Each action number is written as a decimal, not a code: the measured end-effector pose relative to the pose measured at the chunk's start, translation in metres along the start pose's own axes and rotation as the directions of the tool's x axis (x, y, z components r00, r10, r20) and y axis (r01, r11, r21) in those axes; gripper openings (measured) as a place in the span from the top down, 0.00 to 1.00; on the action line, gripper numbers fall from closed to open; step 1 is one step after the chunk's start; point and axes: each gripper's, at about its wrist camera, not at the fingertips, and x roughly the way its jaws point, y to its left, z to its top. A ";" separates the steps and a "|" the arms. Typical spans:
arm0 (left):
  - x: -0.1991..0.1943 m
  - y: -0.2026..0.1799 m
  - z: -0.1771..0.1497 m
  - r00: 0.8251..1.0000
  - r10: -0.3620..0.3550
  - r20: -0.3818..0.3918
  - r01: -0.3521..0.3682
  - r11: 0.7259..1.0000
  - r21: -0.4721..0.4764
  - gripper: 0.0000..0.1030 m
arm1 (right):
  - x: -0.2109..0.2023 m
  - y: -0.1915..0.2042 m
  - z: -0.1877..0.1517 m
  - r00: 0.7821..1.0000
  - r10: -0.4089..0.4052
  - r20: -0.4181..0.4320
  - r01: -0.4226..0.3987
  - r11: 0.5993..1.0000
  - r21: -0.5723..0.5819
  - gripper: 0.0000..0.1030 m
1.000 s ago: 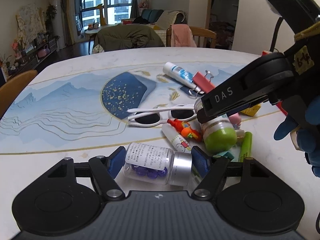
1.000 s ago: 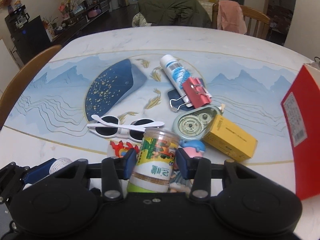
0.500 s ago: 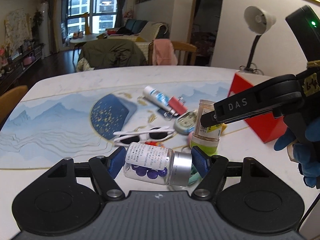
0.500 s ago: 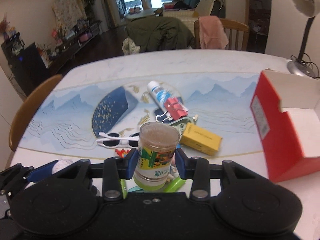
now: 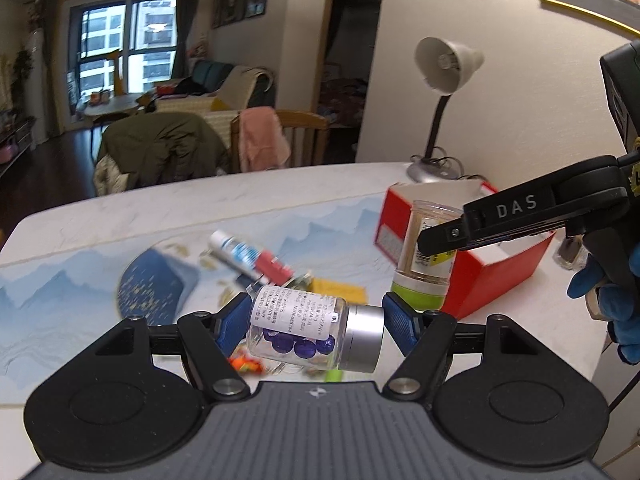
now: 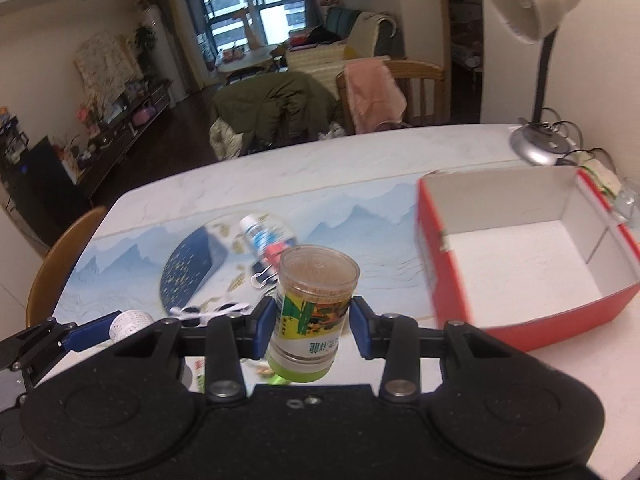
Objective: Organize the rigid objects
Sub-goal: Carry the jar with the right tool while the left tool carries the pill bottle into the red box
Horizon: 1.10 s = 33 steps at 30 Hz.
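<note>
The left tongs (image 5: 316, 326) clamp a clear pill bottle (image 5: 304, 330) sideways, end to end, above the surface (image 5: 100, 248). The right tongs (image 6: 312, 330) grip a toothpick jar (image 6: 310, 320) upright near the open red box (image 6: 520, 264). The tilted pill bottle could pivot loose; the jar might strike the box wall.

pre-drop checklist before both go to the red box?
1. Left gripper clamped on pill bottle, held sideways by base and cap: ok.
2. Right gripper clamped on toothpick jar: ok.
3. Jar upright: not ok, green lid is at the bottom.
4. Red box open, white floor bare: ok.
5. Both loads lifted off the table: ok.
6. Lamp standing beyond the box, clear of the path: cannot tell.
</note>
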 end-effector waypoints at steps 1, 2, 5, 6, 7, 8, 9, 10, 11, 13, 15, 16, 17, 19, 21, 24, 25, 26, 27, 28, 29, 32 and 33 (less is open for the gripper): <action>0.003 -0.005 0.005 1.000 -0.005 0.003 0.005 1.000 0.014 0.31 | -0.002 -0.007 0.003 1.000 -0.009 0.007 0.009 1.000 0.001 0.62; 0.006 -0.010 0.009 1.000 -0.010 0.004 0.010 1.000 0.027 0.31 | -0.003 -0.016 0.007 1.000 -0.016 0.013 0.016 1.000 0.007 0.62; 0.021 -0.026 0.022 0.999 -0.032 0.002 0.032 0.999 0.044 0.31 | -0.007 -0.042 0.017 0.999 -0.036 0.028 0.035 0.999 0.014 0.62; 0.027 -0.033 0.027 0.999 -0.035 0.001 0.035 0.998 0.049 0.31 | -0.008 -0.052 0.020 0.999 -0.043 0.032 0.043 0.999 0.017 0.62; 0.034 -0.040 0.031 0.999 -0.033 0.000 0.033 0.998 0.053 0.31 | -0.008 -0.061 0.023 0.998 -0.047 0.033 0.046 0.999 0.020 0.62; 0.040 -0.047 0.035 0.999 -0.035 -0.004 0.035 0.998 0.053 0.31 | -0.007 -0.071 0.025 0.998 -0.052 0.034 0.051 0.998 0.021 0.62; 0.047 -0.054 0.040 0.999 -0.041 -0.009 0.041 0.998 0.054 0.31 | -0.007 -0.080 0.028 0.998 -0.060 0.036 0.059 0.998 0.021 0.62; 0.054 -0.061 0.044 0.999 -0.044 -0.010 0.044 0.997 0.059 0.31 | -0.006 -0.090 0.031 0.997 -0.066 0.035 0.065 0.998 0.020 0.62; 0.060 -0.069 0.047 0.999 -0.042 -0.012 0.043 0.997 0.065 0.31 | -0.005 -0.100 0.034 0.997 -0.068 0.032 0.067 0.997 0.023 0.62; 0.074 -0.084 0.054 0.999 -0.044 -0.023 0.046 0.997 0.069 0.31 | -0.003 -0.120 0.038 0.997 -0.076 0.028 0.076 0.997 0.025 0.62; 0.089 -0.100 0.061 0.998 -0.047 -0.032 0.049 0.996 0.079 0.31 | 0.001 -0.140 0.042 0.997 -0.081 0.017 0.080 0.996 0.029 0.62; 0.097 -0.108 0.063 0.998 -0.047 -0.037 0.050 0.995 0.084 0.31 | 0.004 -0.149 0.043 0.997 -0.082 0.008 0.082 0.996 0.028 0.62; 0.104 -0.116 0.066 0.998 -0.048 -0.043 0.052 0.995 0.090 0.31 | 0.006 -0.159 0.043 0.996 -0.088 0.000 0.088 0.996 0.028 0.62; 0.119 -0.132 0.070 0.997 -0.051 -0.055 0.057 0.993 0.103 0.31 | 0.013 -0.177 0.045 0.996 -0.093 -0.019 0.093 0.995 0.025 0.62; 0.134 -0.147 0.073 0.996 -0.060 -0.068 0.067 0.991 0.112 0.31 | 0.019 -0.194 0.047 0.994 -0.098 -0.045 0.099 0.995 0.022 0.62; 0.157 -0.169 0.078 0.993 -0.075 -0.089 0.087 0.987 0.137 0.31 | 0.034 -0.215 0.049 0.991 -0.091 -0.102 0.092 0.996 0.006 0.62; 0.165 -0.176 0.080 0.992 -0.083 -0.096 0.096 0.985 0.146 0.31 | 0.038 -0.221 0.050 0.989 -0.094 -0.116 0.095 0.995 0.002 0.62; 0.173 -0.182 0.081 0.990 -0.089 -0.107 0.105 0.982 0.155 0.31 | 0.041 -0.227 0.050 0.986 -0.096 -0.134 0.096 0.995 -0.008 0.62; 0.181 -0.188 0.082 0.989 -0.093 -0.116 0.111 0.980 0.163 0.31 | 0.046 -0.232 0.050 0.984 -0.094 -0.151 0.093 0.996 -0.012 0.62; 0.188 -0.194 0.083 0.988 -0.095 -0.122 0.116 0.978 0.172 0.31 | 0.050 -0.240 0.050 0.982 -0.094 -0.164 0.093 0.996 -0.012 0.62; 0.193 -0.199 0.082 0.986 -0.102 -0.129 0.124 0.976 0.180 0.31 | 0.055 -0.245 0.050 0.979 -0.094 -0.179 0.093 0.996 -0.018 0.62; 0.213 -0.214 0.085 0.981 -0.109 -0.161 0.142 0.967 0.211 0.31 | 0.068 -0.259 0.047 0.972 -0.096 -0.214 0.093 0.995 -0.026 0.62; 0.220 -0.218 0.085 0.979 -0.105 -0.177 0.144 0.965 0.221 0.31 | 0.072 -0.263 0.046 0.970 -0.093 -0.226 0.089 0.996 -0.029 0.62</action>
